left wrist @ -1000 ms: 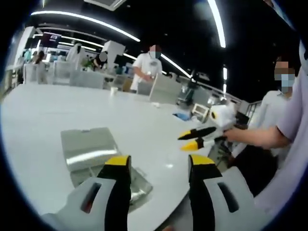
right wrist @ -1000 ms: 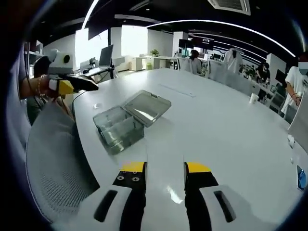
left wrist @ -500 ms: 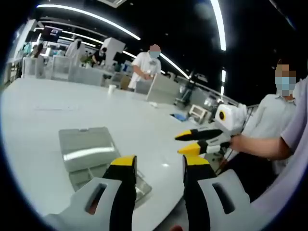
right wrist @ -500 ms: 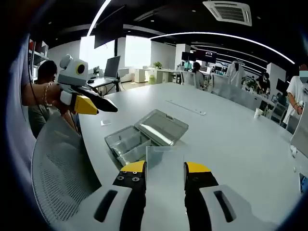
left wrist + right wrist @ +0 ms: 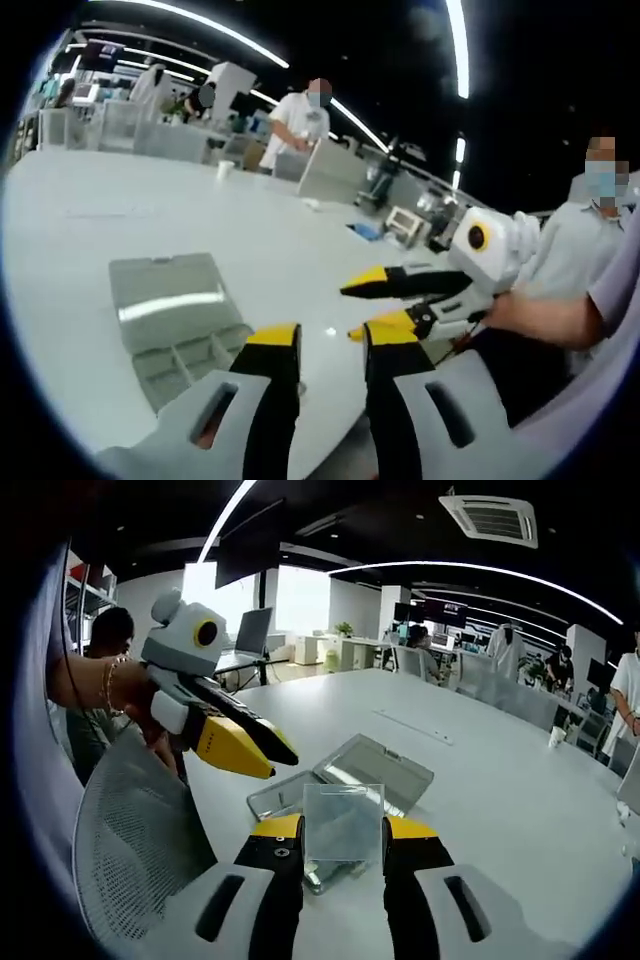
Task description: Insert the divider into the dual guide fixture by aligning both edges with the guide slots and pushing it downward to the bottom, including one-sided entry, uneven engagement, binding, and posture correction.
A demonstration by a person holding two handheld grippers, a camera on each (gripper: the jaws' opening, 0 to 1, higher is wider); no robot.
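Note:
A clear plastic divider [image 5: 343, 823] stands upright between the yellow-tipped jaws of my right gripper [image 5: 343, 830], which is shut on it above the table's edge. Behind it lies the clear guide box [image 5: 285, 798] with its lid [image 5: 375, 768] folded open. My left gripper [image 5: 282, 763] reaches in from the left, close above the box. In the left gripper view my left gripper [image 5: 330, 335] is open with a narrow gap and nothing in it. The box [image 5: 185, 358] lies lower left with its lid [image 5: 165, 298] beyond it. The right gripper [image 5: 360, 305] comes in from the right, just past my jaw tips.
The white table [image 5: 150, 200] stretches far back, with a paper cup [image 5: 223, 168] on it. A grey mesh chair [image 5: 140, 840] stands at the near table edge. People [image 5: 303, 122] stand at desks beyond the table. A seated person [image 5: 590, 240] is at the right.
The divider now stands between the right gripper's jaws, lifted off the table. The left gripper's jaws have narrowed. Both grippers have drawn closer together above the box.

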